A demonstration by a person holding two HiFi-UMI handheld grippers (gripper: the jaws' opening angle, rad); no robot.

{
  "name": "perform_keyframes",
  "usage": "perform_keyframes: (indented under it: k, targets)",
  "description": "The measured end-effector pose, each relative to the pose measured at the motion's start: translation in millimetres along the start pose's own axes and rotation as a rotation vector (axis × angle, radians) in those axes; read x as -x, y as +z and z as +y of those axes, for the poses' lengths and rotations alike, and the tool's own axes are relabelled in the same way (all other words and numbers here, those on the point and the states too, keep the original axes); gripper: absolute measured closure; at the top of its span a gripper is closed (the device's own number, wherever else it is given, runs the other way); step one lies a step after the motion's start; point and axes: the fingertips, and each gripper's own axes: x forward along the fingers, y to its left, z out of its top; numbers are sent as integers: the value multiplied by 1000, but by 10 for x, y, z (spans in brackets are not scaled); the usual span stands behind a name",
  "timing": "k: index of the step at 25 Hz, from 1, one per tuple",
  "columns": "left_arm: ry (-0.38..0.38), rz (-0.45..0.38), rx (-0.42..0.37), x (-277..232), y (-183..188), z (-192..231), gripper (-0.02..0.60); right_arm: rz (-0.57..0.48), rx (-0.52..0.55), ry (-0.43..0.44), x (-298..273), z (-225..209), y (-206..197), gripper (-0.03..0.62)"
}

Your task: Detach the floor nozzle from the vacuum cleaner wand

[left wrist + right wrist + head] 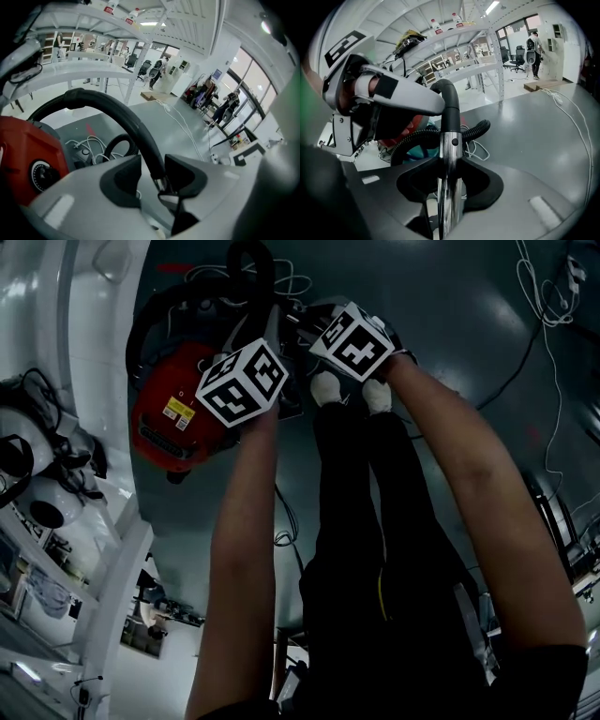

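Clamping of chrome wand [451, 150] by right gripper [449, 180] shown; left gripper [152, 168] parted, slack round black tube [126, 117]. Likely risk: wand dropped if grip slips.

Both forearms reach down. Left hand-held gripper [246, 371] and right hand-held gripper [349, 338] sit side by side, marker cubes uppermost, jaws hidden beneath. Red vacuum cleaner body [173, 418] lies just left on the grey floor [450, 324]. Black hose [251, 263] arches beyond.
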Motion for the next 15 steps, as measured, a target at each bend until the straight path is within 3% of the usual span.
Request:
perform_keyframes:
  k: [8,15]
  targets:
    - [-7,-48,129,-123,76,48,378,-13,21,-2,99,49,-18,445]
    - [2,-55,107,-191,130,44,375,-31,23,-15,119,80,-15,447]
